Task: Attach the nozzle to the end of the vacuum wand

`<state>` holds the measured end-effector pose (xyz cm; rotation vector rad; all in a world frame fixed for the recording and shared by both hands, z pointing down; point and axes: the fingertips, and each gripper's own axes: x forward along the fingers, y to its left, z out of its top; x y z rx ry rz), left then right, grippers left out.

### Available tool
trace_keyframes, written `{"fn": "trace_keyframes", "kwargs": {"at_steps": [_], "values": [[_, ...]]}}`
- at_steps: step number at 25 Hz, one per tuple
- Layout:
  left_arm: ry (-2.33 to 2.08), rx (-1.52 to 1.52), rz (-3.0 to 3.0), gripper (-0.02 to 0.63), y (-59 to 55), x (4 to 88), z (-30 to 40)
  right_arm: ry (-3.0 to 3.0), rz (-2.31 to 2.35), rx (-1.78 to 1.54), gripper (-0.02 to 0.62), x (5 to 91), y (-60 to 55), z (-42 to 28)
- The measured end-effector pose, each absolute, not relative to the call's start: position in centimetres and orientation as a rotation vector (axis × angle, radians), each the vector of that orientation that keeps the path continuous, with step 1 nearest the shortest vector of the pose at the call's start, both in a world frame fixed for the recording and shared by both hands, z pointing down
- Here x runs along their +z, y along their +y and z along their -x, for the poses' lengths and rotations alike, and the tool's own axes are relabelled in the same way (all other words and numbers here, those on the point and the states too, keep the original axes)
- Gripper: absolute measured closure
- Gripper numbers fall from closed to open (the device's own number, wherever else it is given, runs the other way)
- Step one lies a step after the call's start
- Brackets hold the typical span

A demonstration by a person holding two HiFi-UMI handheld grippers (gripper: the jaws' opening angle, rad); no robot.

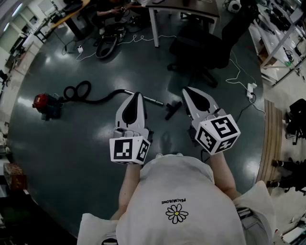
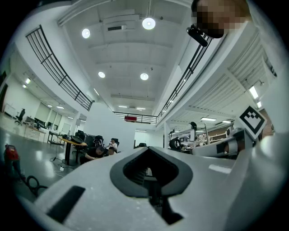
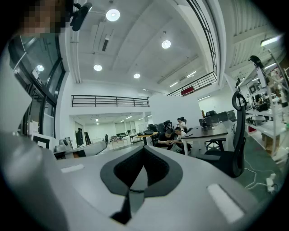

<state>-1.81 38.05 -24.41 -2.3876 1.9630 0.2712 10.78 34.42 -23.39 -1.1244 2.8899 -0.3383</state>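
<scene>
On the dark floor in the head view lies a red vacuum cleaner (image 1: 46, 103) with its black hose (image 1: 81, 92) and a metal wand (image 1: 152, 99) that runs to the right. A black nozzle (image 1: 172, 109) lies just beyond the wand's end, apart from it. My left gripper (image 1: 137, 94) is held level above the wand, jaws shut and empty. Beside it my right gripper (image 1: 185, 89) is also shut and empty, just right of the nozzle. Both gripper views look out across the hall, and neither shows the wand or the nozzle.
A black office chair (image 1: 210, 45) stands ahead on the right, next to a desk (image 1: 181, 12). White cables and a power strip (image 1: 250, 89) lie on the floor at right. Another hose coil (image 1: 106, 46) lies at the back. People sit at far desks (image 3: 174, 135).
</scene>
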Motion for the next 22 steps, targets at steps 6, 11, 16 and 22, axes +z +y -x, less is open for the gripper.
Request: {"fn": "trace_keyframes", "kwargs": {"at_steps": [6, 11, 16, 22], "values": [[1.986, 0.271, 2.394, 0.604, 37.2, -23.9, 1.6, 2.890, 1.124, -0.358, 0.591, -22.8, 33.5, -11.3], [2.032, 0.274, 2.407, 0.604, 37.5, -22.4, 1.2, 2.919, 1.096, -0.386, 0.591, -21.7, 34.4, -12.0], [2.065, 0.298, 2.404, 0.604, 36.7, -21.6, -0.1, 2.904, 1.082, -0.457, 0.591, -20.1, 34.0, -14.1], [2.068, 0.317, 2.393, 0.604, 35.9, -21.9, -1.7, 2.909, 1.081, -0.509, 0.591, -19.1, 31.7, -16.5]]}}
